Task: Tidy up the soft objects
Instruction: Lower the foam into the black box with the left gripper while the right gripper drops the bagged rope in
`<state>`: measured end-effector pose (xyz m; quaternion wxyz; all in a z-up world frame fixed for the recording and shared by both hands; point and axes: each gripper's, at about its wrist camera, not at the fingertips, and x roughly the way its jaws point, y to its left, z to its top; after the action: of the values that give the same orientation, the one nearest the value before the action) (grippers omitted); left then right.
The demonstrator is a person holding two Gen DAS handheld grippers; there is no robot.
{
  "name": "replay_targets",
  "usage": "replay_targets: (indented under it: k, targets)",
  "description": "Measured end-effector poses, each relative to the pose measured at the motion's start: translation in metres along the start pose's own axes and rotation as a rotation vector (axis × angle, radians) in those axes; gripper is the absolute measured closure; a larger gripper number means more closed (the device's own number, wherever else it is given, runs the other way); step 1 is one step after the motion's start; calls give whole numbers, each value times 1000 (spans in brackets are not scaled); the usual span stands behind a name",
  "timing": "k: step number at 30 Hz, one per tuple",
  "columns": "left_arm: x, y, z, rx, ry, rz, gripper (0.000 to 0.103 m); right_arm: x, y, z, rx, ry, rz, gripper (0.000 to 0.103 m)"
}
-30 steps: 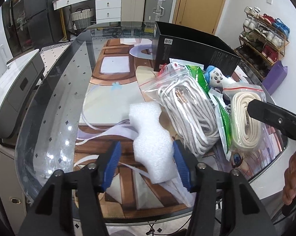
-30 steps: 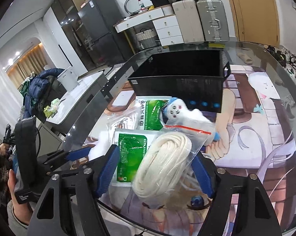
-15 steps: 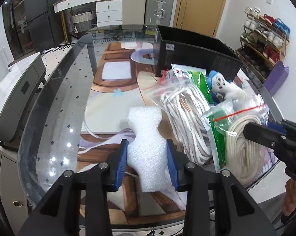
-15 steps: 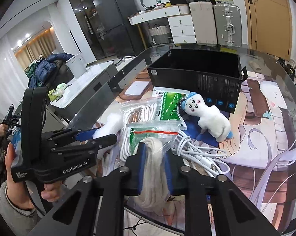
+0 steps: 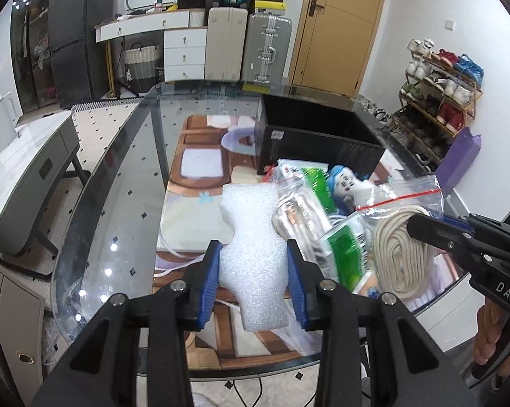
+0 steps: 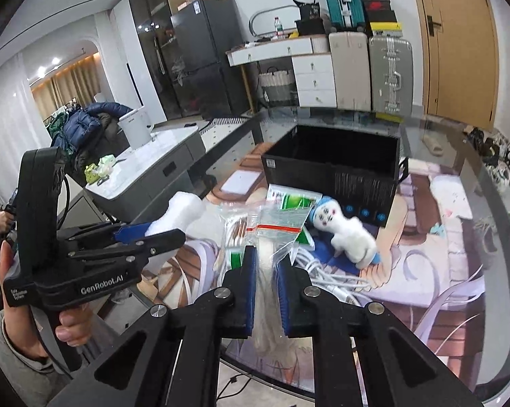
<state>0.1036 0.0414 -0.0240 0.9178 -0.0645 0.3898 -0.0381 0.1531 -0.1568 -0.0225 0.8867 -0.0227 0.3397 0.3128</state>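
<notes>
Item, left: my left gripper (image 5: pixel 253 279) clamps the white waisted foam block (image 5: pixel 251 254) off the glass table (image 5: pixel 119 203); may squirm loose. Item, right: my right gripper (image 6: pixel 266 293) pinches the clear zip bag of cream rope (image 6: pixel 272 247) (slippery film), short of the black open box (image 6: pixel 333 166); could slide out.

Your left tool (image 5: pixel 253 279) has the foam block (image 5: pixel 251 237) between its pads, lifted above the worktop (image 5: pixel 119 203). Just right of it lie a bagged cable (image 5: pixel 299 217) and a flat packet (image 5: pixel 343 251). Further right, your right tool (image 6: pixel 267 288) pinches the bagged rope (image 5: pixel 400 251). Ahead of both tools, the plush toy (image 6: pixel 346 234) lies on loose cable (image 6: pixel 326 271), and the open box (image 6: pixel 336 166) stands behind it.
</notes>
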Motion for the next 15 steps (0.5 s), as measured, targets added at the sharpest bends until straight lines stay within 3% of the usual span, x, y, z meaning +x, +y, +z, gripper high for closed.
replay_targets:
  k: [6,15]
  targets:
    - [-13,-13,23,72,-66,-4,67,-24,2,26,-25,-75,-22,92]
    - [-6,-27,71,80,-128,-48,67,-44,-14,83,-38,-183,-92,92]
